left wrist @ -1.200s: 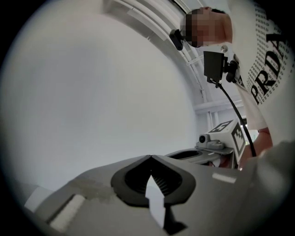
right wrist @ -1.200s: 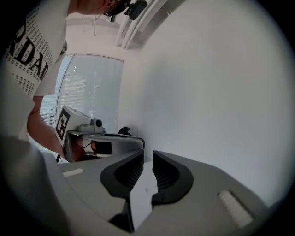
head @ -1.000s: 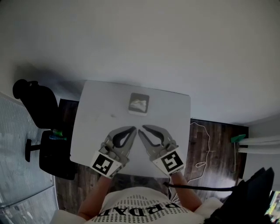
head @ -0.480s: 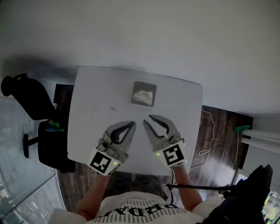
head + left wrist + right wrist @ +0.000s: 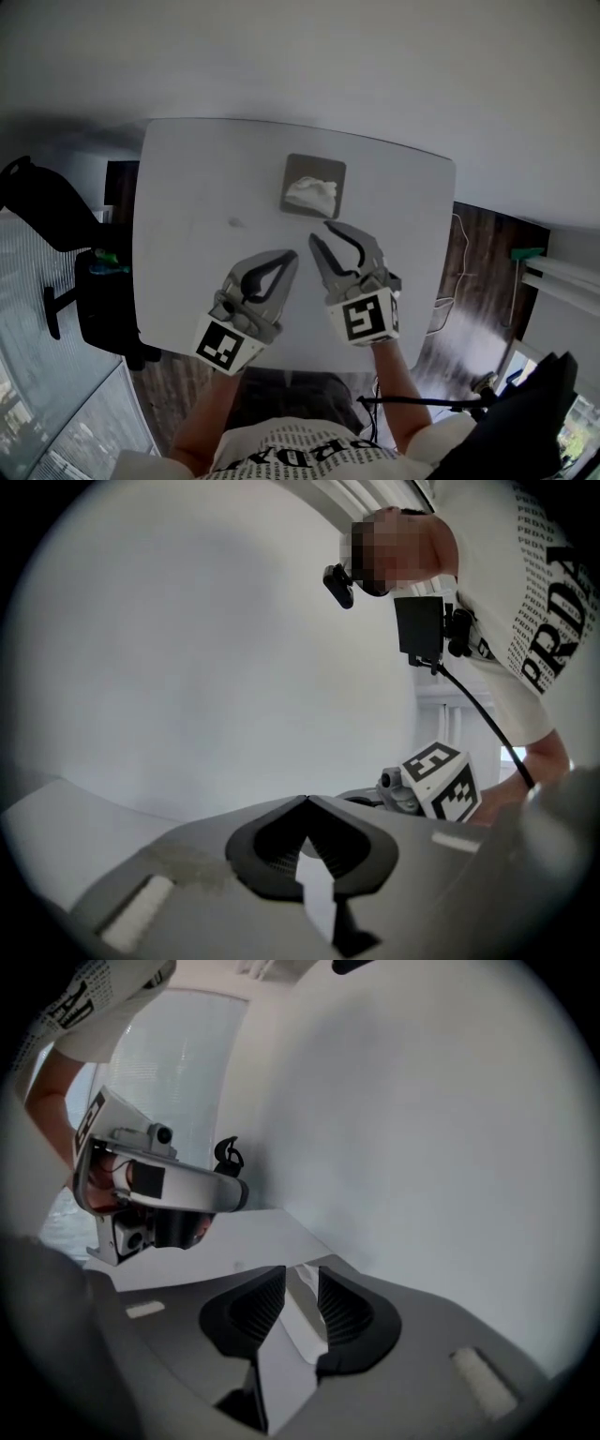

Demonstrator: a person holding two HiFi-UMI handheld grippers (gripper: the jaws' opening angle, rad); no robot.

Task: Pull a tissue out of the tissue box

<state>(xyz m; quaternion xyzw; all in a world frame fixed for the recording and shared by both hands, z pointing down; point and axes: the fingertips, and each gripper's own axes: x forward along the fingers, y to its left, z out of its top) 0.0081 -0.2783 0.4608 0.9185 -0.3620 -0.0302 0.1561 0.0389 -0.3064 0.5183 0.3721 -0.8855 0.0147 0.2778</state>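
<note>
A grey tissue box (image 5: 315, 173) stands on the white table (image 5: 187, 206) beyond its middle, with a white tissue (image 5: 311, 191) bunched up out of its top. My right gripper (image 5: 322, 233) hangs just short of the box and points at it. Its jaws are opening, and there is nothing between them (image 5: 300, 1277). My left gripper (image 5: 293, 254) hovers beside it to the left, farther back from the box, its fingertips meeting (image 5: 307, 800) on nothing. The right gripper's marker cube (image 5: 441, 780) shows in the left gripper view.
A black office chair (image 5: 56, 225) stands off the table's left edge. A cable (image 5: 448, 300) lies on the dark wood floor to the right. A small mark (image 5: 234, 223) sits on the tabletop left of the box. The person's torso is at the table's near edge.
Both grippers have sunk toward the table and crept forward toward the box. The right gripper's jaws have spread from nearly shut to a clear gap. The left stays shut.
</note>
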